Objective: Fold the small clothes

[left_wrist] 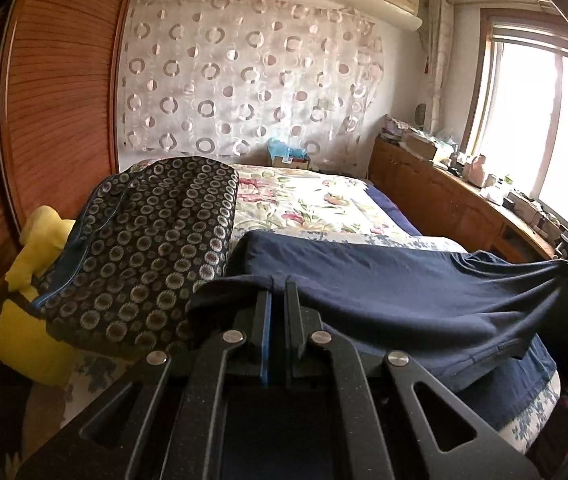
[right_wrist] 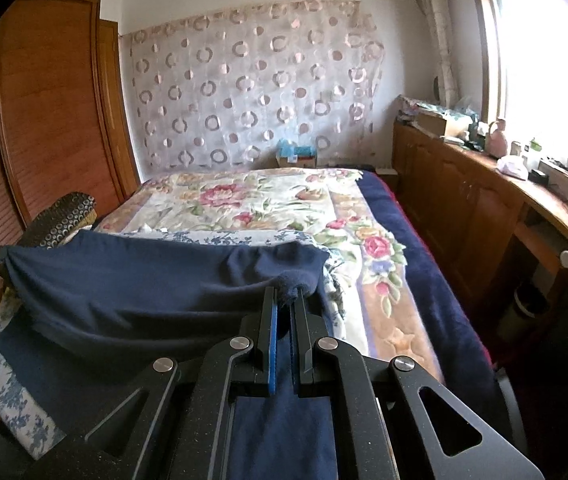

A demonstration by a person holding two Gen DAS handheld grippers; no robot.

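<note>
1. At the left of the bed, the left gripper (left_wrist: pixel 277 286) has its jaws clamped together on the left corner of a dark navy, soft knit garment (left_wrist: pixel 384 280); the edge of the cloth is pinched just at the fingertips.
2. Beside it, further left, a dark cushion patterned with pale rings (left_wrist: pixel 155 240) rests against a yellow soft toy (left_wrist: pixel 39 240); both lie close to the cloth and could catch it, I judge.
3. Between the two grippers the navy garment (right_wrist: pixel 131 292) hangs as a slack sheet, raised off the floral bedspread (right_wrist: pixel 267 200) at its near edge, with its far part lying on the bed.
4. Judging by the sag and soft wrinkles, the fabric is light, limp and stretchy, not slippery and not fragile; it will droop wherever it is unsupported.
5. At the right, the right gripper (right_wrist: pixel 288 294) is closed tight on the garment's other corner, which bunches into a small wad between the pads.
6. Corners or hem ends are the sensible places to hold; a grip at mid-edge would let the sides fall inward.
7. Far right, a wooden cabinet (right_wrist: pixel 464 200) under the window stands well apart.
</note>
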